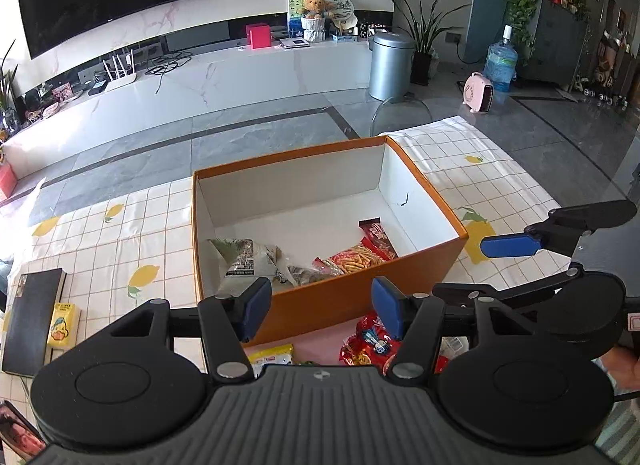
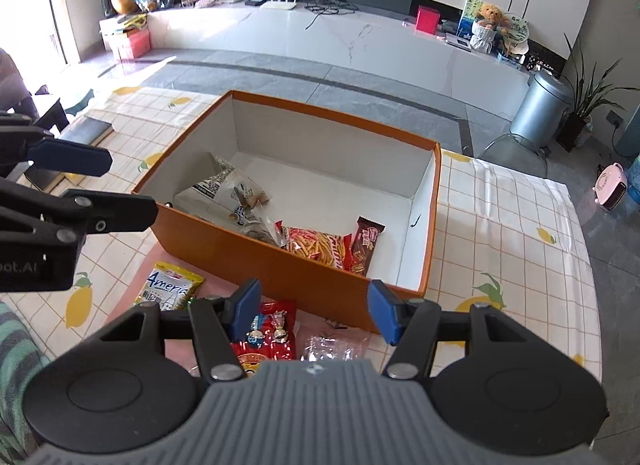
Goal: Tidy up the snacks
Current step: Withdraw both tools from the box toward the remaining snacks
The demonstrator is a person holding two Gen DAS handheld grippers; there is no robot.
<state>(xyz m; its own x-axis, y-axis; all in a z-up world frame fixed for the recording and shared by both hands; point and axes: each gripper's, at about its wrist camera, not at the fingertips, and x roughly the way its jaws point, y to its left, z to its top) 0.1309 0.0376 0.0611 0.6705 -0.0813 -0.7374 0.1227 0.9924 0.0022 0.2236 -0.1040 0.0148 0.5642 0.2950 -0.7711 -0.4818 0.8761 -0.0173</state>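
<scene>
Orange box (image 1: 344,297) sits open-topped on the lemon-print cloth (image 1: 472,153), white inside. Near wall of the box holds the snacks: pale bag (image 2: 224,193) at the left, a clear wrapped pack (image 2: 260,225) beside it, red fries pack (image 2: 316,247) in the middle, brown bar (image 2: 364,243) leaning at the right of the group; far half of the floor bare, one small dark mark (image 2: 416,220) on the right wall. Outside, just near of the box: red bag (image 2: 268,335) with cartoon figures, yellow-green bag (image 2: 170,291) to its left, clear crinkled pack (image 2: 332,347) to its right, all lying on a pink mat (image 2: 132,301). Left gripper (image 1: 322,303) hovers over the near edge of the box, jaws wide apart, nothing between them. Right gripper (image 2: 314,311) hangs above the loose packs, also spread wide and empty; blue pad (image 2: 246,307) sits over the red bag's edge, contact not clear. Each gripper shows side-on in the other's view. Far left on the cloth: black book (image 1: 30,317), yellow duck pack (image 1: 62,323) touching its right side. Beyond the table: grey tile floor, white TV bench, silver bin (image 1: 390,65).
</scene>
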